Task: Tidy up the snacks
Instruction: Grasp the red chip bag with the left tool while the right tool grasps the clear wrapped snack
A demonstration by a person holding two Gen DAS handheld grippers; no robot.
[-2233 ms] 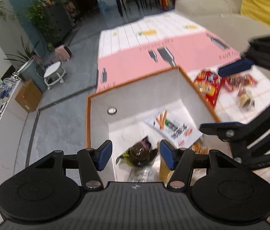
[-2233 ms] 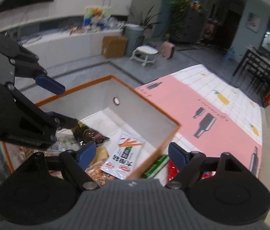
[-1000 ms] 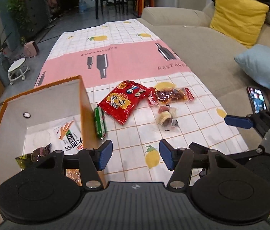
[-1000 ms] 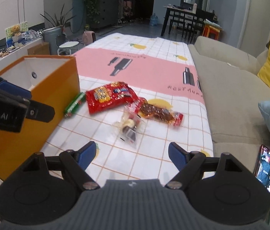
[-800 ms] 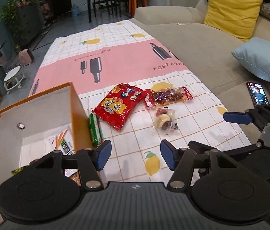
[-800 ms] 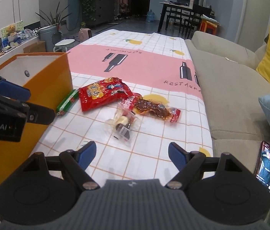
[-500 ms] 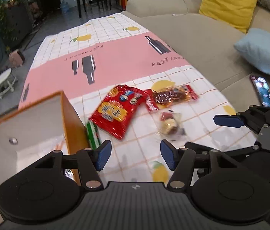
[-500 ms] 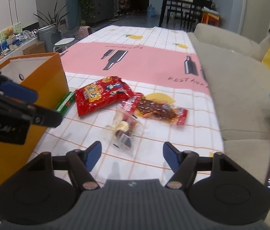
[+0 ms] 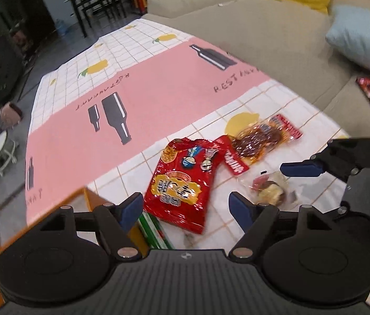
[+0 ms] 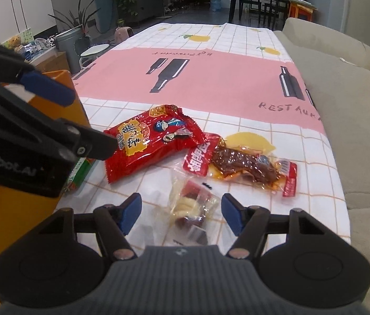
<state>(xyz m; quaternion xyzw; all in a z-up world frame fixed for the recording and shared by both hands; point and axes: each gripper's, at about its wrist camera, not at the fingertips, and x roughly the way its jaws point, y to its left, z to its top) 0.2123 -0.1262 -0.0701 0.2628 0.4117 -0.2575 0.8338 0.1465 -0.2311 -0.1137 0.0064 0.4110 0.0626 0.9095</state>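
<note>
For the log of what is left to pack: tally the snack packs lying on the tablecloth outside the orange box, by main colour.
Red bag: 1
Red-labelled clear pack of brown meat: 1
Clear pack of small sweets: 1
Green stick pack: 1
Total: 4

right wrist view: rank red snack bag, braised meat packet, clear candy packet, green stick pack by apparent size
1. red snack bag, clearly largest
2. braised meat packet
3. clear candy packet, nearer the camera, so close to the meat packet; order unsure
Green stick pack: mostly hidden behind the left hand-held gripper, unrankable.
</note>
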